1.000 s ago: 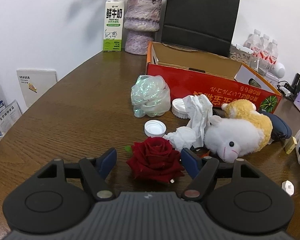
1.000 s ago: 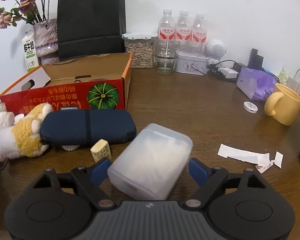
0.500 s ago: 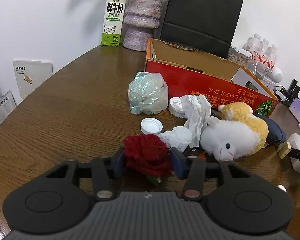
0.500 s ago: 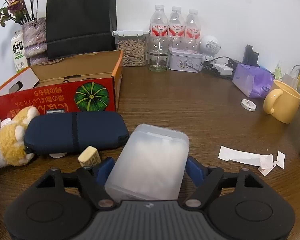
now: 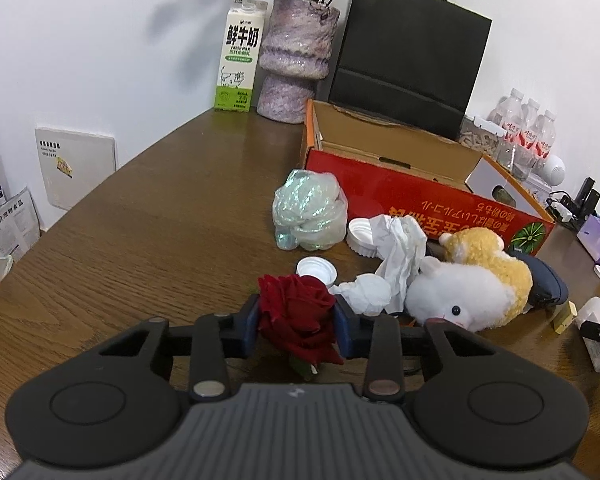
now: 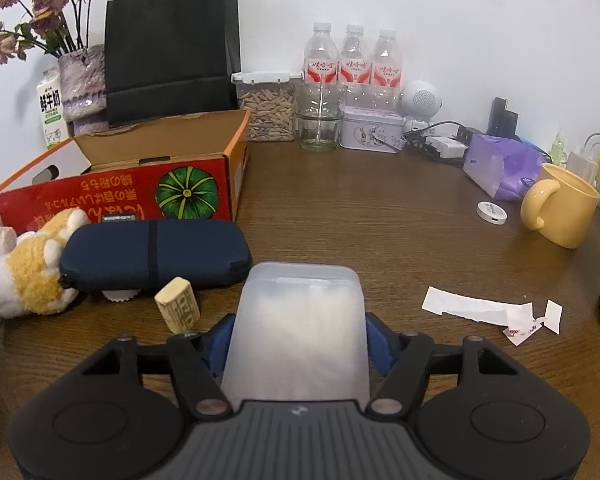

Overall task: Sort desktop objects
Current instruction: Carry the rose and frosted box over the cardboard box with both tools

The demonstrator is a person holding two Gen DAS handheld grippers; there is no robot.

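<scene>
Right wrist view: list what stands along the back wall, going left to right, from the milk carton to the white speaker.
Milk carton → vase → black bag → seed jar → glass → tin → speaker. The three water bottles stand behind the glass and tin, so they are left unplaced.

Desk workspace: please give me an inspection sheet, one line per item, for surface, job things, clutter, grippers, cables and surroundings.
Surface: brown wooden desk.
Job's things: rose; plastic box; carton, open; plush; case.
Clutter: tissues, caps, paper scraps, mug, eraser.
Grippers: left gripper fingers shut on rose; right gripper fingers shut on plastic box.
Cables: charger leads at the back wall.
Surroundings: bag, vase, milk, bottles.
</scene>
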